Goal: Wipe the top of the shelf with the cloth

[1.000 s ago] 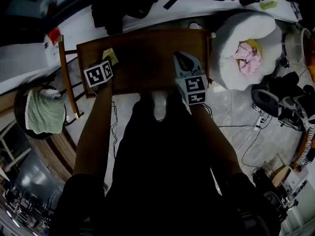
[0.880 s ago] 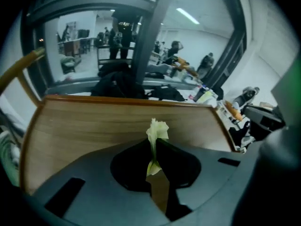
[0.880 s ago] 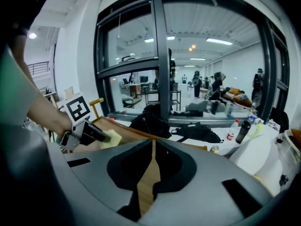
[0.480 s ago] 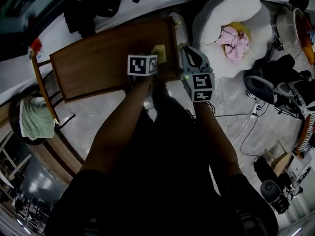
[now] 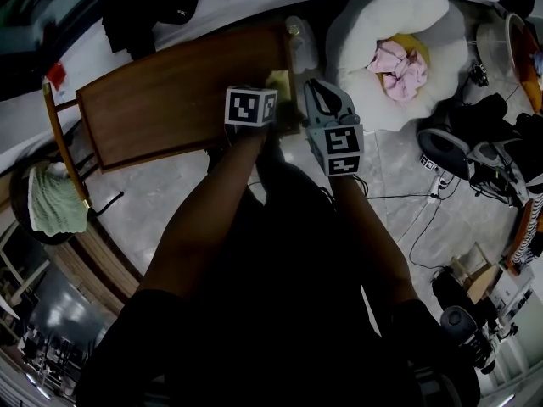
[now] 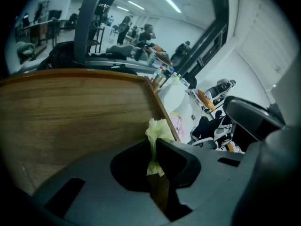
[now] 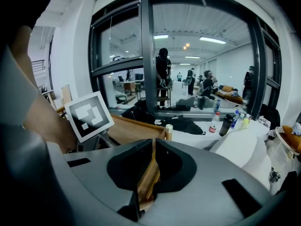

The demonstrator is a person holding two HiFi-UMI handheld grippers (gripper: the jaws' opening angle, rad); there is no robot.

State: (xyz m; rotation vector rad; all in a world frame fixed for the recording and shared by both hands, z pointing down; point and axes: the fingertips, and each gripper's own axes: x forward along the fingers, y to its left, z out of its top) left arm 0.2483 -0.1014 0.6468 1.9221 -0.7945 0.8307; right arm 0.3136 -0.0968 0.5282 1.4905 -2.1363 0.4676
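Note:
The brown wooden shelf top [image 5: 170, 104] runs across the upper head view. At its right end lies a pale yellow-green cloth [image 5: 277, 80], and my left gripper [image 5: 271, 91] is shut on it. In the left gripper view the cloth [image 6: 159, 128] bunches up between the closed jaws of the left gripper [image 6: 153, 145], resting on the wood [image 6: 70, 112] near the right edge. My right gripper [image 5: 316, 91] sits just beyond that edge. In the right gripper view its jaws [image 7: 153, 147] are shut on a strip of the shelf's wooden edge [image 7: 149, 173].
A white round cushion [image 5: 424, 15] holding a pink cloth [image 5: 392, 62] stands right of the shelf. A green towel [image 5: 55, 202] hangs at the far left. Cables [image 5: 424, 219] cross the floor at right. Dark bags [image 5: 144, 7] lie on the white table behind.
The left gripper has carried the cloth from the shelf's left end across to its right end. The right gripper has stayed at the shelf's right edge.

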